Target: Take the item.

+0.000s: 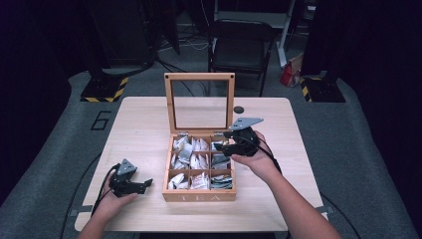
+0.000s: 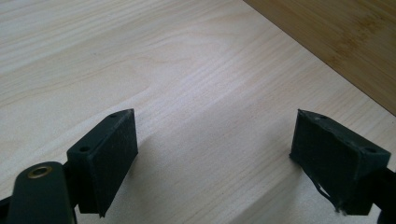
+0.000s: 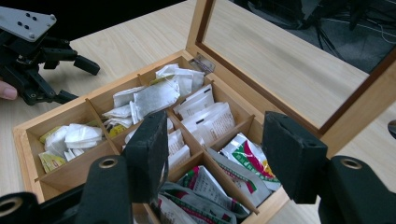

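The right gripper (image 1: 230, 140), its jaws wide apart and holding nothing, hangs over the back right corner of the wooden tea box (image 1: 199, 195), which sits in the middle of the table (image 1: 139, 119) near its front edge with its glass lid (image 1: 199, 102) standing up. If it dips down crooked, a jaw could hit a divider or squash the tea bags (image 3: 154, 95), or bump the lid shut. The left gripper (image 1: 135, 185) rests open and empty by the front left corner, and the box front reads "TEA".

The wooden box (image 1: 199, 196) front reads "TEA"; the floor mat (image 1: 101, 121) shows 6.
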`<state>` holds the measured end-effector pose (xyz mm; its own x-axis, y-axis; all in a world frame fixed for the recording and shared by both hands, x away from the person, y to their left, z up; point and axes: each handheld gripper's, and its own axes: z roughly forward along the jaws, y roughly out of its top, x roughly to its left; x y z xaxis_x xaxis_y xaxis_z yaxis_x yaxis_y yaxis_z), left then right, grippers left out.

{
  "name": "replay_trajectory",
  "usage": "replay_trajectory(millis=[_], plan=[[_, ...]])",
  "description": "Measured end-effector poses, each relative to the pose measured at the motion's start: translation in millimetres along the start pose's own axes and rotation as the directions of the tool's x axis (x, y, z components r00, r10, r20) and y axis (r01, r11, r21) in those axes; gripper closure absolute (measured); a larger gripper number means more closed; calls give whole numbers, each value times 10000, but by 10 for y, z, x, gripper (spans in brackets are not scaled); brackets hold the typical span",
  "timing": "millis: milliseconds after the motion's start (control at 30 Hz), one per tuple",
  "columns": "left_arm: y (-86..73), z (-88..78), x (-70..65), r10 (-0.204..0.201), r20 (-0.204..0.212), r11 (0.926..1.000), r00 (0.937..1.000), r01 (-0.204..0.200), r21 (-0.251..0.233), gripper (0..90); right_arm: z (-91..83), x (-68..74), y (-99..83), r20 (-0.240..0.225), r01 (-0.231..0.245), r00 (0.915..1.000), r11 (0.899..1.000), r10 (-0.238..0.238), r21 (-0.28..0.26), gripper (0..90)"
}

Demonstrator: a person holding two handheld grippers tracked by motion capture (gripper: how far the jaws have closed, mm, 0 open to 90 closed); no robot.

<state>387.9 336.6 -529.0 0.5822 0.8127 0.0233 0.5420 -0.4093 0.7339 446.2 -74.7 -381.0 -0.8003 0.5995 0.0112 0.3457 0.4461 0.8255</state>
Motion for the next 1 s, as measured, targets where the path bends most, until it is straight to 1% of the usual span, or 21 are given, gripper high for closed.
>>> replay_trajectory(millis=[133, 233, 400, 433, 467, 500, 667, 767, 833, 867, 1000], plan=[[0, 0, -1, -9, -5, 10000, 10000, 9, -3, 141, 36, 19, 50, -57, 25, 10000, 10000, -25, 0, 411], [0, 0, 0, 4, -10, 10000, 10000, -4, -8, 141, 80, 25, 112, -125, 175, 9998, 9998, -176, -45, 413], [0, 0, -1, -10, -1, 10000, 10000, 10, 1, 141, 108, 30, 162, -154, 212, 9997, 9998, -213, -70, 417], [0, -3, 3, 43, -2, 10000, 10000, -43, 42, 141, 114, 34, 181, -196, 180, 9996, 9998, -181, -46, 419], [0, -3, 3, 43, -2, 10000, 10000, -43, 42, 141, 122, 29, 192, -225, 253, 9994, 9997, -254, -75, 419], [0, 1, -1, -19, -4, 10000, 10000, 19, -6, 141, 122, 29, 192, -225, 253, 9994, 9997, -254, -75, 419], [0, 0, -1, -9, 0, 10000, 10000, 9, -1, 141, 150, 23, 234, -264, 199, 9995, 9998, -200, -47, 423], [0, -2, 3, 35, -1, 10000, 10000, -35, 34, 141, 166, 21, 270, -305, 280, 9991, 9996, -281, -38, 424], [0, -1, 0, 1, 1, 10000, 10000, -1, 12, 141, 175, 29, 305, -299, 246, 9992, 9997, -247, -45, 425], [0, 0, 0, -11, 5, 10000, 10000, 11, 3, 141, 181, 27, 322, -314, 336, 9989, 9994, -337, -49, 426], [0, 0, -1, -12, 4, 10000, 10000, 12, 1, 141, 201, 41, 379, -339, 383, 9987, 9992, -385, -59, 428]])
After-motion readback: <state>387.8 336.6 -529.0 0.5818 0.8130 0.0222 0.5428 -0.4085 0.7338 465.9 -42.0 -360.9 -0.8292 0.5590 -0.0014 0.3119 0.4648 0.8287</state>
